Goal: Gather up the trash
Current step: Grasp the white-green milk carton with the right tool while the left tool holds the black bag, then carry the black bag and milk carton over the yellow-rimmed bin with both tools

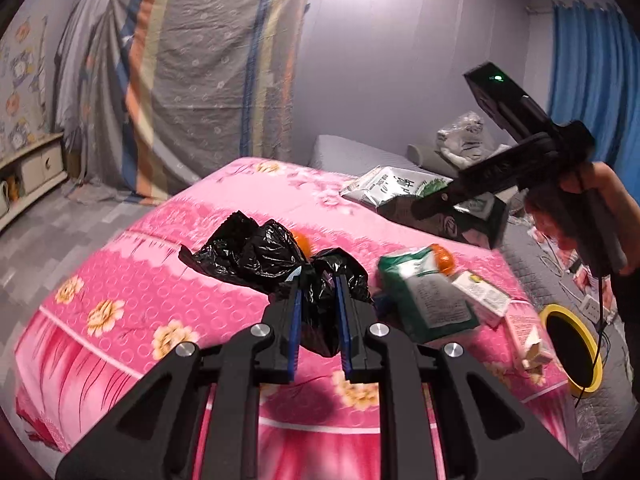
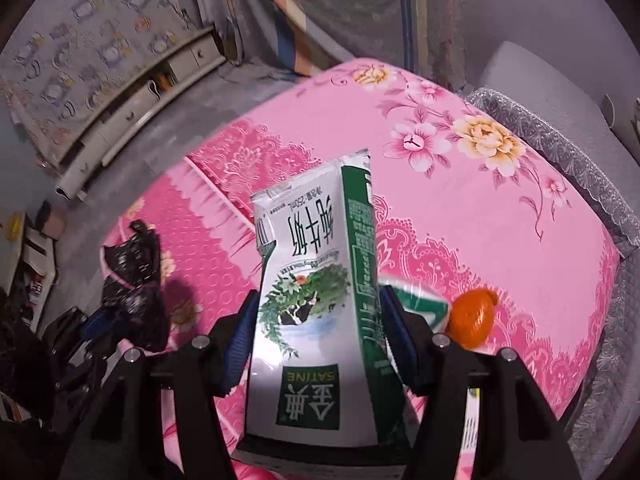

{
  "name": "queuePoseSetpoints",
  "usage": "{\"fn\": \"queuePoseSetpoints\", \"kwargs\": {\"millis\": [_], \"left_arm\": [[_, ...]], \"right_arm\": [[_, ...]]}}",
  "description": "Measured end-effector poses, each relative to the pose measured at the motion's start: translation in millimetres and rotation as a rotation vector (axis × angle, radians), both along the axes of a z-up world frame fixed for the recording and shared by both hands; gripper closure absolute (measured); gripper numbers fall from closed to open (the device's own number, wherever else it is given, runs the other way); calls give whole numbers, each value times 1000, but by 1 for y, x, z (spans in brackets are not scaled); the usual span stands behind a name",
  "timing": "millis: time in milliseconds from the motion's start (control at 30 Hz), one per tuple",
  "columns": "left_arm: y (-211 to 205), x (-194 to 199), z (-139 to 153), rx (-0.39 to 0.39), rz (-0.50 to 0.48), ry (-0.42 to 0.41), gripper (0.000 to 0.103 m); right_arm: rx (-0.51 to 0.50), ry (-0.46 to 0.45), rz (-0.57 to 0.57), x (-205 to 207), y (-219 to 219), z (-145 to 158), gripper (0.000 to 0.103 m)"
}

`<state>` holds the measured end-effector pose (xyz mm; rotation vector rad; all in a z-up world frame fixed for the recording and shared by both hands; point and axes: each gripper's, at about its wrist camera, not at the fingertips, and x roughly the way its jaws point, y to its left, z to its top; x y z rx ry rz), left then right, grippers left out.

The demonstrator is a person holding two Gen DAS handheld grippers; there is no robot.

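A crumpled black trash bag (image 1: 256, 248) lies on the pink flowered bedspread (image 1: 120, 280), and my left gripper (image 1: 318, 286) is shut on its near edge. From the right wrist the bag (image 2: 136, 280) shows at the left. My right gripper (image 2: 318, 300) is shut on a white and green milk carton (image 2: 312, 280), held above the bed; the left wrist view shows that carton (image 1: 400, 188) lifted at the upper right. On the bed lie another green carton (image 1: 424, 292), a small white box (image 1: 484, 296) and an orange (image 2: 472, 318).
A round bin with a yellow rim (image 1: 572, 352) stands on the floor right of the bed. A second orange (image 1: 300, 244) peeks from behind the bag. A low cabinet (image 1: 36, 168) lines the left wall. A person's hand (image 1: 580, 208) holds the right gripper.
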<state>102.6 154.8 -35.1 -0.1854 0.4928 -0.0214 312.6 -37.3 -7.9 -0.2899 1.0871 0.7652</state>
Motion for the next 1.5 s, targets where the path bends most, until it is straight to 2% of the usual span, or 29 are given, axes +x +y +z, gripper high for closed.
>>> {"fn": "queuePoseSetpoints", "kwargs": {"millis": [167, 333, 600, 733, 933, 1133, 1500], "left_arm": [[-34, 6, 22, 31, -66, -28, 88], [-80, 11, 41, 78, -167, -65, 88], [-156, 26, 66, 117, -337, -118, 88], [-198, 32, 74, 130, -425, -141, 88], [-254, 34, 78, 145, -536, -161, 88], [-302, 38, 76, 155, -630, -159, 88], [-384, 41, 52, 178, -781, -114, 88]], "right_arm": [[126, 1, -55, -33, -57, 10, 46], [252, -1, -181, -51, -135, 16, 46], [363, -95, -398, -92, -254, 25, 46], [363, -160, -506, -112, -294, 25, 46], [398, -192, -634, -135, -340, 9, 46], [429, -189, -745, -153, -386, -11, 46], [434, -188, -946, -182, -464, -51, 46]]}}
